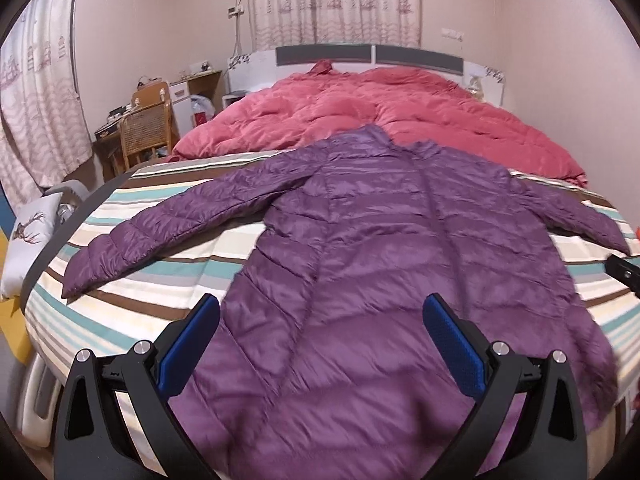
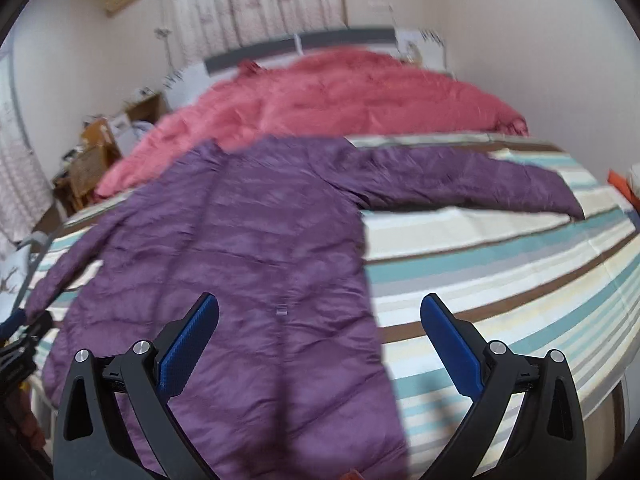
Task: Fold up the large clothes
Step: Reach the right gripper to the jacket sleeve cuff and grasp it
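Observation:
A long purple quilted coat (image 1: 360,248) lies flat on the striped bed sheet (image 1: 168,272), collar toward the headboard, both sleeves spread out to the sides. My left gripper (image 1: 322,316) hovers open above the coat's lower half, nothing between its blue pads. In the right wrist view the same coat (image 2: 240,248) fills the left and middle, its right sleeve (image 2: 480,180) stretching across the sheet (image 2: 500,280). My right gripper (image 2: 320,316) is open above the coat's right hem edge, holding nothing. That view is blurred.
A pink-red duvet (image 1: 380,108) is bunched at the head of the bed, just past the collar. A wicker chair (image 1: 146,132), desk and clutter stand left of the bed. A deer-print cushion (image 1: 30,236) lies at the left edge. Curtains hang behind.

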`<state>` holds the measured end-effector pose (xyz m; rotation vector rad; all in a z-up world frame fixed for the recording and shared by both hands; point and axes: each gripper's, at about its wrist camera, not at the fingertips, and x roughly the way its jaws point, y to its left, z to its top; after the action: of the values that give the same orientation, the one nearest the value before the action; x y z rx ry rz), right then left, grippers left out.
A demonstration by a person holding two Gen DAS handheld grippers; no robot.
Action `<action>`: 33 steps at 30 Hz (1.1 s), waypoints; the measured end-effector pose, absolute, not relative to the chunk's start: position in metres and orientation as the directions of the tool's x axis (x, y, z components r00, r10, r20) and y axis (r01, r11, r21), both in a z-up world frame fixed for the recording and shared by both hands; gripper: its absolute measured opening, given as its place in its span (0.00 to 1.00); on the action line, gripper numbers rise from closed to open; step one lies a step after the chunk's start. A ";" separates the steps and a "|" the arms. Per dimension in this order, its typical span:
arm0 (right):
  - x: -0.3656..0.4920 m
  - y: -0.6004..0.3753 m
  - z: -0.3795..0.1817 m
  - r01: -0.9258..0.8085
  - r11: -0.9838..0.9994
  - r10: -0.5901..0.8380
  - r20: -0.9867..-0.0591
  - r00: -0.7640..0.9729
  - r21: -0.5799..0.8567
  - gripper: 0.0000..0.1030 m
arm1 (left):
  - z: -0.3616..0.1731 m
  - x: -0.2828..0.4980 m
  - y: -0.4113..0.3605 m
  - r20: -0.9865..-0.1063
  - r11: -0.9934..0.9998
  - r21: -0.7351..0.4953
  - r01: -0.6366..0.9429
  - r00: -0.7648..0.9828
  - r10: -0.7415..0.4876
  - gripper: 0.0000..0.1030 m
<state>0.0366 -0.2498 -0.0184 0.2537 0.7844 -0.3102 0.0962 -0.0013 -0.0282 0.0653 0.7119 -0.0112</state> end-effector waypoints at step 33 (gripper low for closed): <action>0.089 -0.590 -0.104 0.844 0.251 -0.358 -0.765 0.536 0.474 0.57 | -0.112 0.195 0.026 -0.763 0.995 0.042 -0.089 0.641 0.089 0.98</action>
<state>0.0894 -0.5898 -0.1035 1.0077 0.5784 -0.8820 0.1953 0.0255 -0.1115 0.0004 0.8695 0.1013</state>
